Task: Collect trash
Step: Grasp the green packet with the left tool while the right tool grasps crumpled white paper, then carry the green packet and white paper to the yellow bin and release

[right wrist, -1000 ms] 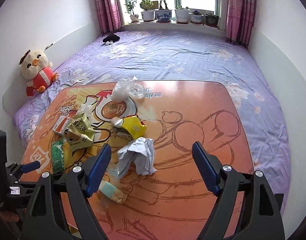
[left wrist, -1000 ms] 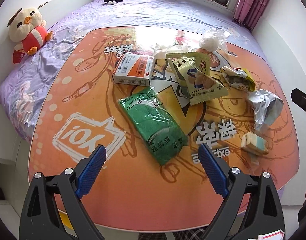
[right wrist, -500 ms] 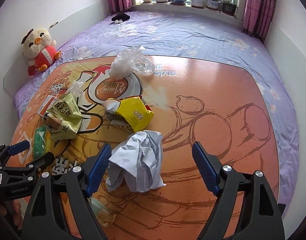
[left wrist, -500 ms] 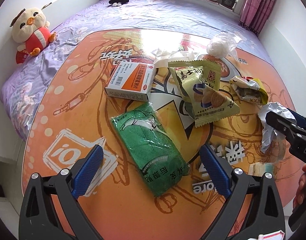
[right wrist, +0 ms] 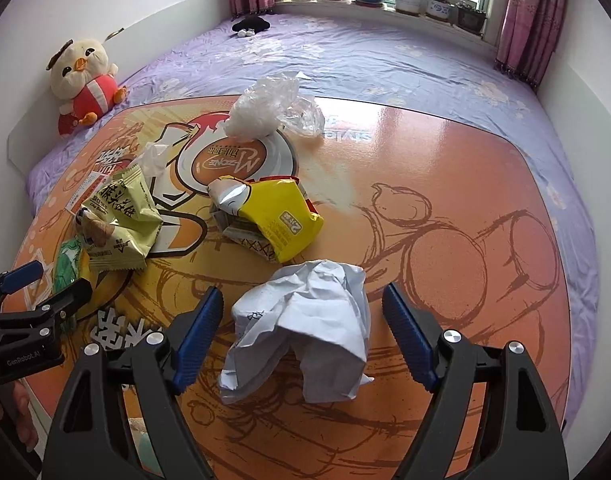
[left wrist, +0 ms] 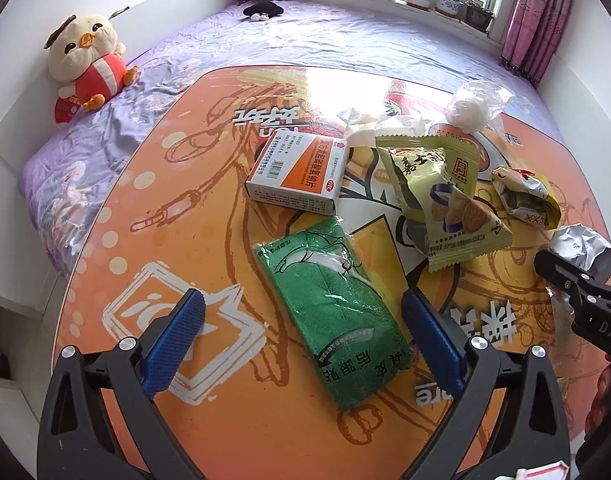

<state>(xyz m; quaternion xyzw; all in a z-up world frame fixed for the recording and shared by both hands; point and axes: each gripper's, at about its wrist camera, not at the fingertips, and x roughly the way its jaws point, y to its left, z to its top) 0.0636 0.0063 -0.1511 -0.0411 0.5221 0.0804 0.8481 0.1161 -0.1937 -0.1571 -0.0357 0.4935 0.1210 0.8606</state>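
Trash lies uncollected across the orange table [right wrist: 445, 184]: nothing looks gathered yet (no bin in view). The right gripper [right wrist: 301, 320] is spread wide around the crumpled white paper [right wrist: 305, 320], not yet pinching it. The left gripper [left wrist: 301, 328], equally wide, hovers over the green packet [left wrist: 337, 312]. Medicine box [left wrist: 297, 174], snack bags [left wrist: 445, 200] and yellow wrapper [right wrist: 277, 216] remain.
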